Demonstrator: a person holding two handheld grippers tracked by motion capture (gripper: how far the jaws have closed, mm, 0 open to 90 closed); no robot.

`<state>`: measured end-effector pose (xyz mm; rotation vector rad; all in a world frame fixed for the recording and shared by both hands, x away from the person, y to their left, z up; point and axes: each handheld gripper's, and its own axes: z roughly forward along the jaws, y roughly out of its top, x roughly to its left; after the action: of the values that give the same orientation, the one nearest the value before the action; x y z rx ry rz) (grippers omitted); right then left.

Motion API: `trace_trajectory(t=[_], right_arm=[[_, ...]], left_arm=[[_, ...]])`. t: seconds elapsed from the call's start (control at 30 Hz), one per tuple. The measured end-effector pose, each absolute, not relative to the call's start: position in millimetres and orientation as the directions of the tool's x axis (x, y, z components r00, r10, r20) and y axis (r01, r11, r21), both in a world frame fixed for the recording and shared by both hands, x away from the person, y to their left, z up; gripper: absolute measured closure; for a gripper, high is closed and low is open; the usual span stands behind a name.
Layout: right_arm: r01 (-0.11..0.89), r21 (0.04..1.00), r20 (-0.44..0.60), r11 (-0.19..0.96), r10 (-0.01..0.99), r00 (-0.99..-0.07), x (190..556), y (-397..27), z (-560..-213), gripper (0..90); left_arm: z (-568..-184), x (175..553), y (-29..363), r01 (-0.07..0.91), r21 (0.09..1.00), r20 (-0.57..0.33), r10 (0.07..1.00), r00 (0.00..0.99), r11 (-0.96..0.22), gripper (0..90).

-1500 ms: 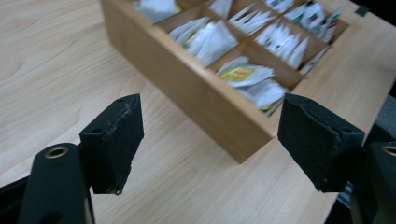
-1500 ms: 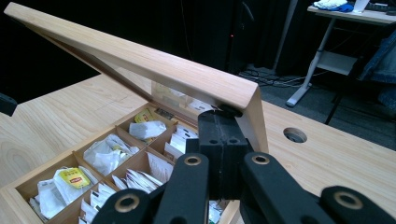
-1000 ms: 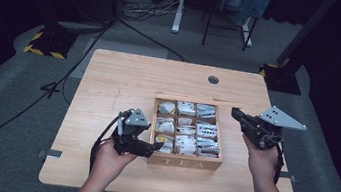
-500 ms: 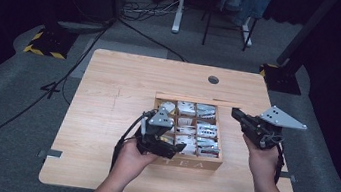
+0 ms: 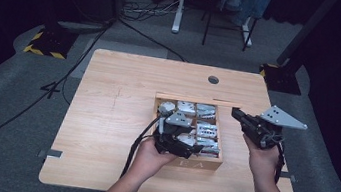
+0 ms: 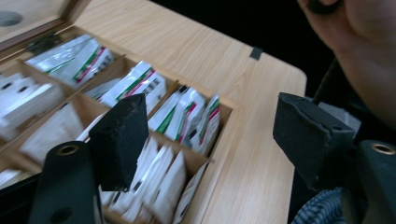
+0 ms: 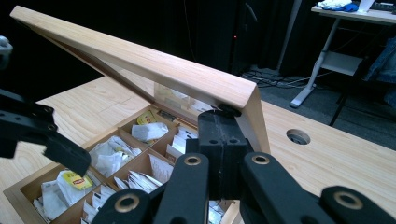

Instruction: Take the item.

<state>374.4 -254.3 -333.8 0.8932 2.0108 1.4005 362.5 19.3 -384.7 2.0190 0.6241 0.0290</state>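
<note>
A wooden tea box (image 5: 199, 164) stands on the table, its compartments packed with tea bags (image 6: 184, 114). Its lid (image 5: 193, 99) is raised and stands up from the back edge. My right gripper (image 5: 235, 113) is shut, with its tip (image 7: 222, 135) pressed under the free corner of the lid (image 7: 140, 58). My left gripper (image 5: 191, 149) hovers over the box's front compartments. Its jaws (image 6: 215, 140) are apart and have just been closing a little, with no tea bag pinched between them.
The box sits right of centre on a pale wooden table (image 5: 105, 117) with a round cable hole (image 5: 213, 80) at the back. The left half of the table is bare wood. A cable trails from the left gripper toward the front edge.
My left gripper has moved right, from beside the box's left wall to above its front compartments. The right gripper and the lid have stayed where they were.
</note>
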Motion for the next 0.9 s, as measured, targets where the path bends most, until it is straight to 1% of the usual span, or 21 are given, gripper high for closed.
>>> trace_trajectory(t=[0.27,0.5,0.53,0.57,0.6,0.73,0.77,0.8,0.83,0.87,0.9], right_arm=[[0.219,0.945,-0.046,0.244,0.761,-0.647,375,-255,-334,90.0],[0.221,0.944,-0.047,0.246,0.761,-0.647,376,-255,-335,90.0],[0.221,0.943,-0.047,0.247,0.760,-0.648,376,-255,-335,90.0],[0.221,0.943,-0.047,0.247,0.760,-0.648,376,-255,-335,90.0],[0.222,0.943,-0.048,0.249,0.760,-0.648,376,-254,-335,90.0],[0.223,0.942,-0.046,0.249,0.757,-0.651,376,-254,-336,90.0],[0.223,0.943,-0.046,0.249,0.757,-0.651,376,-254,-336,90.0],[0.222,0.943,-0.047,0.249,0.757,-0.651,376,-254,-336,90.0],[0.223,0.942,-0.047,0.250,0.758,-0.651,376,-253,-336,90.0],[0.223,0.942,-0.047,0.250,0.758,-0.651,376,-253,-336,90.0],[0.223,0.942,-0.048,0.252,0.756,-0.653,376,-253,-336,90.0]], left_arm=[[-397,372,-1,0.447,0.790,-0.264,0.425,0.866,-0.419,35.1],[-409,378,-20,0.467,0.755,-0.282,0.415,0.865,-0.461,35.5],[-410,379,-23,0.472,0.744,-0.286,0.414,0.864,-0.472,38.3],[-412,380,-24,0.477,0.737,-0.291,0.412,0.863,-0.479,38.3],[-413,380,-27,0.479,0.732,-0.292,0.412,0.863,-0.485,41.6],[-418,384,-32,0.489,0.720,-0.289,0.428,0.856,-0.493,44.1],[-420,385,-33,0.494,0.718,-0.289,0.435,0.853,-0.491,47.0],[-421,386,-34,0.493,0.716,-0.287,0.436,0.853,-0.494,47.0],[-423,386,-35,0.498,0.708,-0.286,0.441,0.851,-0.501,51.0],[-424,387,-36,0.500,0.702,-0.283,0.445,0.850,-0.508,51.0],[-424,387,-37,0.497,0.695,-0.274,0.447,0.851,-0.519,55.4]])
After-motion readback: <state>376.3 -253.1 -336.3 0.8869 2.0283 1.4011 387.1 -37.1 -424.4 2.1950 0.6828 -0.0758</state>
